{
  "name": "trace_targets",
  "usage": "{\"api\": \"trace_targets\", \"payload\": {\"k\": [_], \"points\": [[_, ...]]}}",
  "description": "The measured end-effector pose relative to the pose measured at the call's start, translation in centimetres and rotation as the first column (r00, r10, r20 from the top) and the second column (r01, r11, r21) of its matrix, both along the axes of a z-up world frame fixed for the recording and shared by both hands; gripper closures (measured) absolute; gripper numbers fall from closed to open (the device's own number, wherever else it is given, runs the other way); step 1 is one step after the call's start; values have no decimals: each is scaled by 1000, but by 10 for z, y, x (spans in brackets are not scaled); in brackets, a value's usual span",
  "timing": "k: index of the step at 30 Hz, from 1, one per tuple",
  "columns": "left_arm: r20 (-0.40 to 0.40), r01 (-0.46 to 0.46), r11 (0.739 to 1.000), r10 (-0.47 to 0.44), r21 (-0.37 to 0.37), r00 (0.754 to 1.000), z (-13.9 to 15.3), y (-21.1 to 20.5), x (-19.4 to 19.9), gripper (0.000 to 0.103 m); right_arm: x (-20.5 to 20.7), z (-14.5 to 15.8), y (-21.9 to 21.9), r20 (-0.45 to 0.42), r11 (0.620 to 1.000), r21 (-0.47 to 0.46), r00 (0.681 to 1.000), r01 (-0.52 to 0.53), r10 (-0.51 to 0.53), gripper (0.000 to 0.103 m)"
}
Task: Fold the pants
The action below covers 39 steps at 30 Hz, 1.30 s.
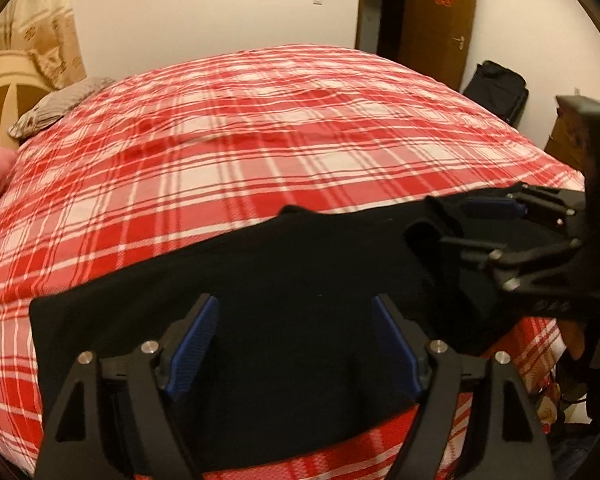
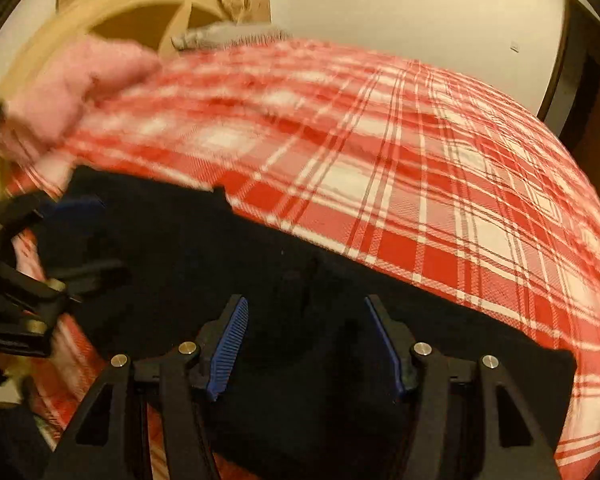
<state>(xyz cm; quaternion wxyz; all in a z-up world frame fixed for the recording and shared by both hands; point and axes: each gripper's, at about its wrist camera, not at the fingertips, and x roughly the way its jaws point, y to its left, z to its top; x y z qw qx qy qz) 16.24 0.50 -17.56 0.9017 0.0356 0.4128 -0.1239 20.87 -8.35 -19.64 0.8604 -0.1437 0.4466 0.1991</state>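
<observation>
We see a red plaid bedspread filling the view, with the black pants spread flat on it at six o'clock. Our left gripper hovers over them, jaws spread and empty; our right gripper, at three o'clock, gapes too, gripping nothing.
</observation>
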Motion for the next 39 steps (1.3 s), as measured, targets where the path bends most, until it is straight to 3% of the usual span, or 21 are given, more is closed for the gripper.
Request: {"api": "trace_targets", "payload": {"k": [2, 4, 6, 7, 10, 15, 18, 19, 21, 26, 28, 30, 32, 34, 39], "points": [[0, -4, 1000, 4, -10, 1000, -1, 5, -1, 22, 8, -9, 2, -11, 998, -12, 998, 55, -55, 43], [2, -6, 1000, 6, -18, 1000, 0, 10, -3, 22, 10, -5, -7, -4, 994, 41, 995, 101, -101, 63], [8, -12, 1000, 12, -27, 1000, 2, 18, -5, 22, 11, 5, -25, -5, 976, 152, 987, 158, -159, 75], [11, -16, 999, 17, -29, 1000, 2, 21, -5, 22, 11, 8, -31, -5, 966, 185, 983, 180, -183, 75], [19, -42, 999, 42, -22, 999, 3, 34, -7, 22, 19, 13, -45, -8, 937, 256, 970, 238, -244, 75], [20, -92, 996, 92, -12, 996, 1, 58, -12, 22, 20, 3, -36, -73, 924, 326, 980, 197, -183, 73], [21, -121, 993, 121, -1, 992, 0, 72, -17, 22, 12, -4, -18, -70, 944, 298, 990, 138, -122, 49], [19, -135, 991, 135, 5, 991, -1, 79, -18, 22, 10, -5, -14, -60, 950, 286, 992, 123, -110, 48], [23, -156, 988, 156, 19, 988, -2, 90, -20, 22, 3, -3, -12, -29, 961, 257, 995, 103, -99, 48], [35, -245, 968, 244, 49, 969, -3, 127, -26, 22, -33, 16, -32, 29, 953, 295, 996, 72, -85, 47], [40, -284, 957, 282, 53, 959, -5, 142, -28, 22, -40, 11, -29, 12, 966, 255, 999, 41, -46, 47], [39, -328, 943, 326, 64, 945, -10, 155, -26, 22, -43, -12, -19, -61, 987, 162, 998, -1, 11, 47], [38, -364, 929, 362, 69, 931, -15, 165, -23, 22, -55, -16, -11, 41, 995, 95, 998, -42, 38, 47], [39, -382, 922, 380, 68, 924, -19, 171, -22, 22, -58, -16, -7, 45, 997, 65, 998, -41, 39, 46], [36, -384, 920, 382, 78, 923, -25, 175, -19, 22, -66, 4, -12, 78, 986, 158, 996, -50, 38, 46]]}}
